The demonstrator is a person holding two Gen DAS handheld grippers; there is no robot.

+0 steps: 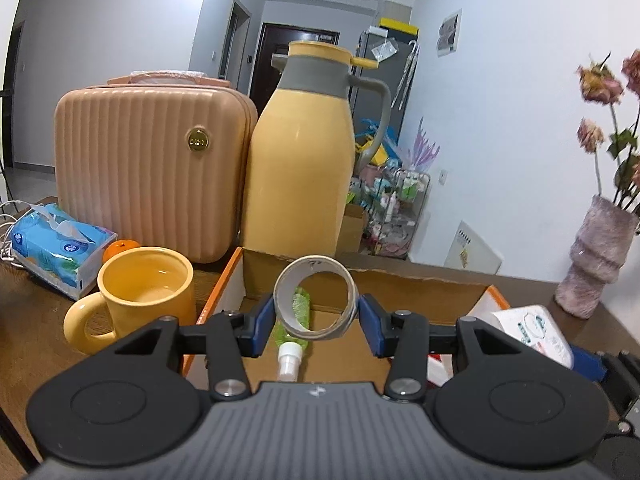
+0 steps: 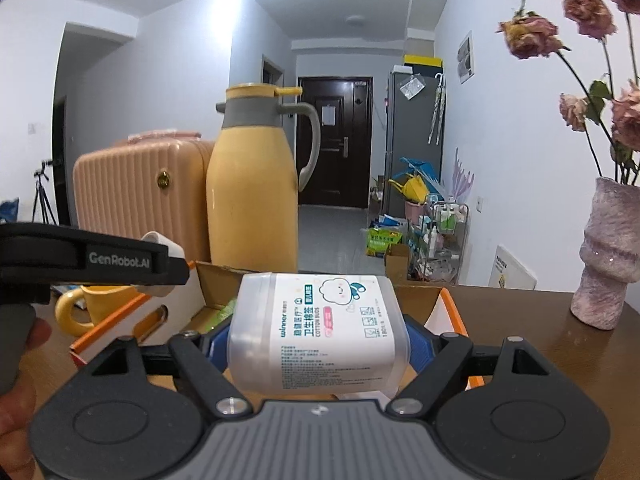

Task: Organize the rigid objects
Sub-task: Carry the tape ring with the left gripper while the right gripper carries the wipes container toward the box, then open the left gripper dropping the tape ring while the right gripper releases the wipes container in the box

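My left gripper (image 1: 316, 322) is shut on a roll of clear tape (image 1: 316, 298), held upright over the open cardboard box (image 1: 420, 296). A green bottle with a white cap (image 1: 294, 330) lies on the box floor beneath it. My right gripper (image 2: 318, 346) is shut on a clear cotton-swab box with a white label (image 2: 320, 330), carried above the same cardboard box (image 2: 452, 312). The cotton-swab box (image 1: 532, 330) also shows at the right of the left wrist view. The left gripper body (image 2: 92, 258) crosses the left of the right wrist view, a hand below it.
A yellow thermos jug (image 1: 300, 160) and a pink ribbed case (image 1: 148, 168) stand behind the box. A yellow mug (image 1: 140, 296), an orange (image 1: 120, 248) and a blue tissue pack (image 1: 56, 244) sit left of it. A vase of dried roses (image 2: 604, 256) stands at the right.
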